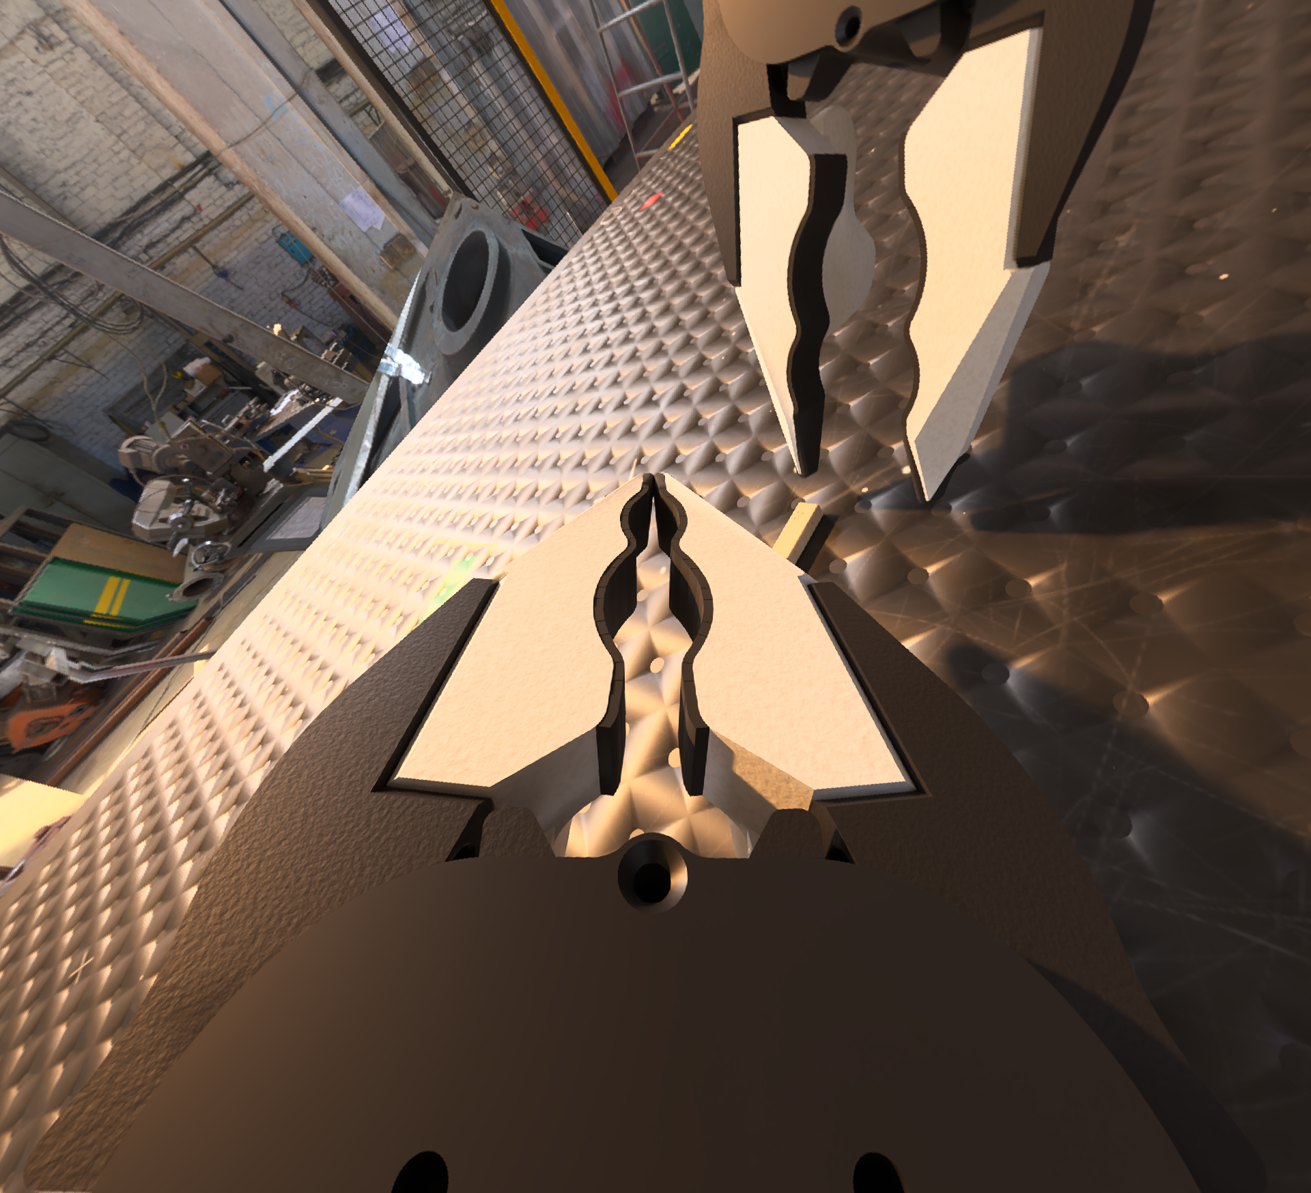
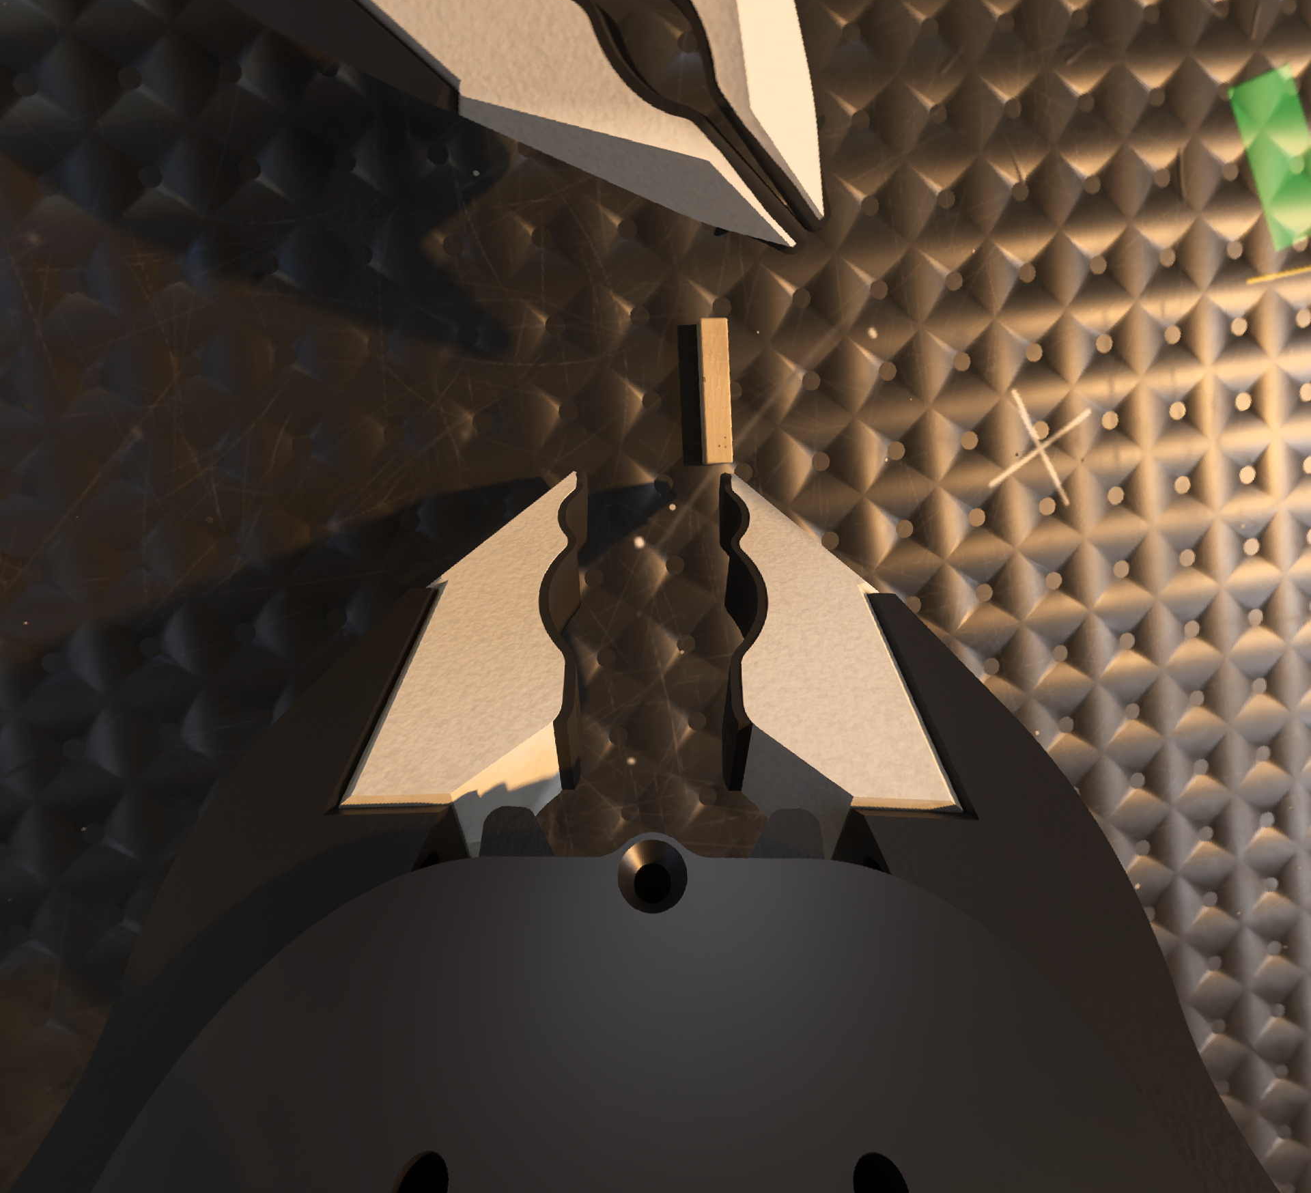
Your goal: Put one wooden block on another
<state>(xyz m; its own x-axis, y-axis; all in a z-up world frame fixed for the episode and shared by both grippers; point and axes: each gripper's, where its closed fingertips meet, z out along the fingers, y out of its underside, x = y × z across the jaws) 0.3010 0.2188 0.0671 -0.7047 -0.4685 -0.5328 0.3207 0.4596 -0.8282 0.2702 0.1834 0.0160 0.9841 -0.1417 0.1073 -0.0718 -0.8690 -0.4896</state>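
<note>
Released right hand-held gripper [image 2: 653,485] faces wooden block [image 2: 713,391]; left hand-held gripper [image 1: 653,485] clenched empty.

Wooden block [image 2: 714,391] lying on studded metal table [image 2: 1064,662], just ahead of right gripper [image 2: 653,485] tips, slightly right of the gap between them. Left gripper [image 2: 805,229] opposite, beyond the block's far end, tips pointing toward it. In left wrist view: block [image 1: 798,531] just right of left gripper [image 1: 653,481] tips, right gripper [image 1: 869,485] above and beyond, tips near table. Second block not identifiable.
</note>
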